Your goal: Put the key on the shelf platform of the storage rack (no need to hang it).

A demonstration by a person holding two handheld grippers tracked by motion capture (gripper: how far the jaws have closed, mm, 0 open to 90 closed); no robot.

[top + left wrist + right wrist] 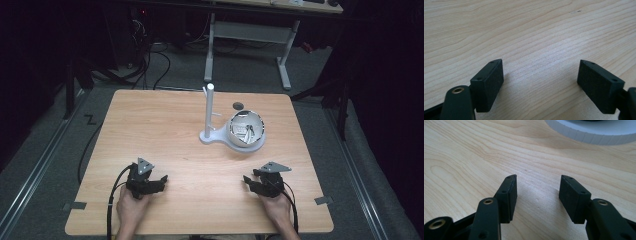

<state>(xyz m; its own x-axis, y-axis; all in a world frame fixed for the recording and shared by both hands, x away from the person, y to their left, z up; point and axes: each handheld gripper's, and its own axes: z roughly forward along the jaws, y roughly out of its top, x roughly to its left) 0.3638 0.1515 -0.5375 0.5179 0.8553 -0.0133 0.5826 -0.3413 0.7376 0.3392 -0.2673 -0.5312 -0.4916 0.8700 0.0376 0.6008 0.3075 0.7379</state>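
Left tongs [161,179]: released, nothing between jaws, low over worktop [165,125].
Right tongs [247,180]: released, nothing gripped.
White stand [235,135]: ahead of right tongs, apart.

A lab or test room is showing here: black curtains [30,75] are hanging around a light wooden table [165,130], cables [150,65] are trailing over grey carpet [250,75], beside a white-legged desk [250,35].

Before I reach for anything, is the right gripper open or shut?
Open. The right gripper has its two black jaws standing apart with only bare wooden table between them, nothing held.
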